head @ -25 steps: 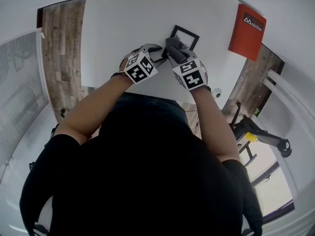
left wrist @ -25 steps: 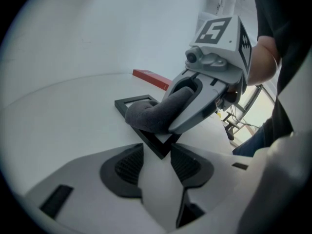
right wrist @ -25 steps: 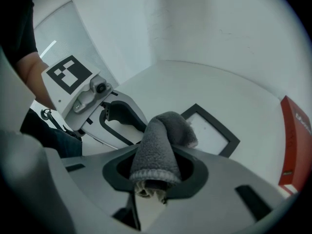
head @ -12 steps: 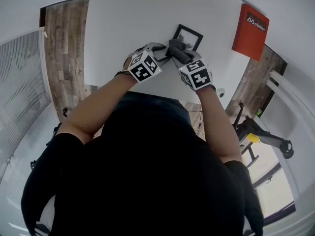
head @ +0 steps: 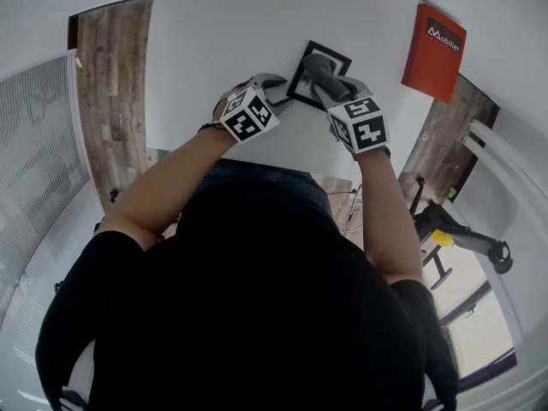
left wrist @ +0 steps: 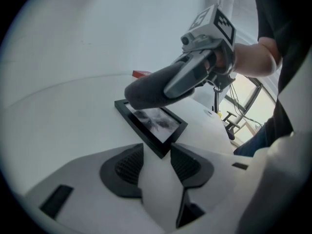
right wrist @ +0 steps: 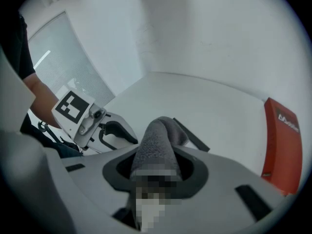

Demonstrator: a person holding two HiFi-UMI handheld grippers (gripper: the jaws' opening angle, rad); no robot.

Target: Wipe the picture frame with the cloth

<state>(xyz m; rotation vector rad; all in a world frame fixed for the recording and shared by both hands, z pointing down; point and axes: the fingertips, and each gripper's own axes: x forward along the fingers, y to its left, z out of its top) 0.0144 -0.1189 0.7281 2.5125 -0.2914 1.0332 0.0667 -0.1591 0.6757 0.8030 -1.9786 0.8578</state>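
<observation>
The picture frame (head: 300, 80) lies flat on the white table (head: 214, 32), long axis running away from me, near corner at my left gripper's (left wrist: 155, 159) parted jaws. My right gripper (right wrist: 157, 167), clenched on the grey cloth (right wrist: 157, 138), has slid from the near edge onto its middle.

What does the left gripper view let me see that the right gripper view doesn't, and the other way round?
Only the left gripper view shows the glass face of the picture frame with its dark image, and the right tool from outside, holding the grey cloth over the frame. Only the right gripper view shows the left tool from outside, jaws apart, and the white lettering on the red box. Both show the cloth, the white table and at least an edge of the frame.
</observation>
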